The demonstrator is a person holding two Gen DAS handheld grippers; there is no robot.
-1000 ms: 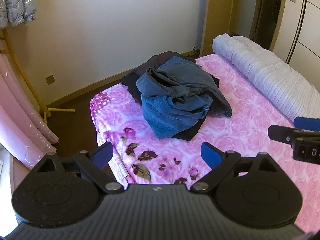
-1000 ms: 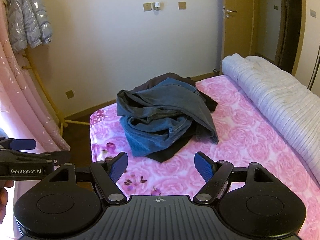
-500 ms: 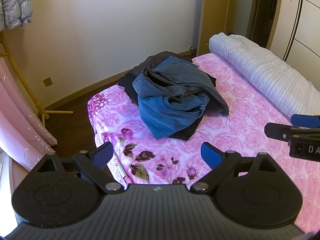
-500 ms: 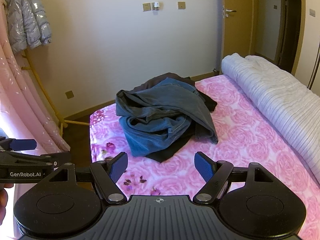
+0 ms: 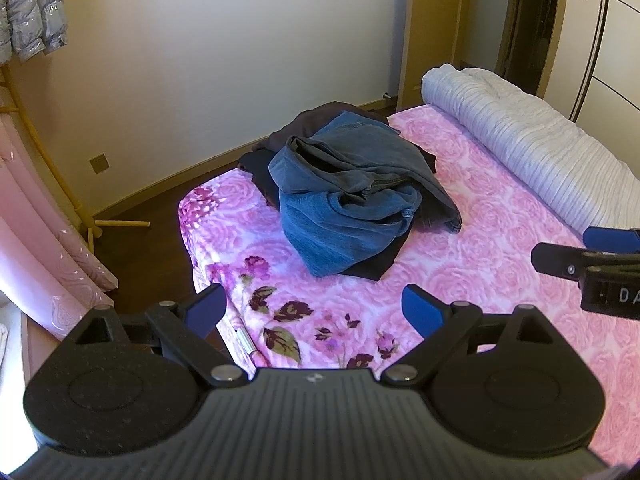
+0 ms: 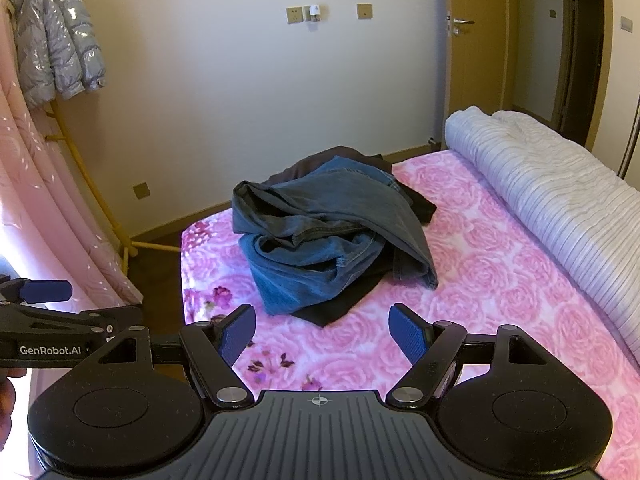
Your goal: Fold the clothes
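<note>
Since a second ago my left gripper [image 5: 314,310] has drifted a little, so the pile of clothes [image 5: 352,196] sits slightly lower and nearer the middle of its view; my right gripper [image 6: 322,330] has barely shifted.

No basket or box shows; the bed [image 5: 480,272] carries everything. On its pink rose-patterned cover the pile lies near the foot end, close to the left corner: blue jeans [image 6: 316,268] crumpled on top, a greyer denim piece [image 6: 360,208] draped over them, and a dark garment [image 6: 340,308] underneath, its edge poking out toward me. A rolled grey-white quilt [image 6: 560,208] lies along the bed's right edge, well apart from the pile.

Both my grippers hang above the near part of the bed, pointing at the pile without touching it. My left one has its blue pads [image 5: 420,308] spread wide, nothing between them; the right one is likewise spread and holds nothing. Each shows at the side of the other's view (the left one's body reads "GenRobot.AI"), and a bit of my hand [image 6: 6,404] shows at the left edge of the right view. A silver puffer jacket [image 6: 60,52] hangs by the pink curtain [image 6: 48,208].
</note>
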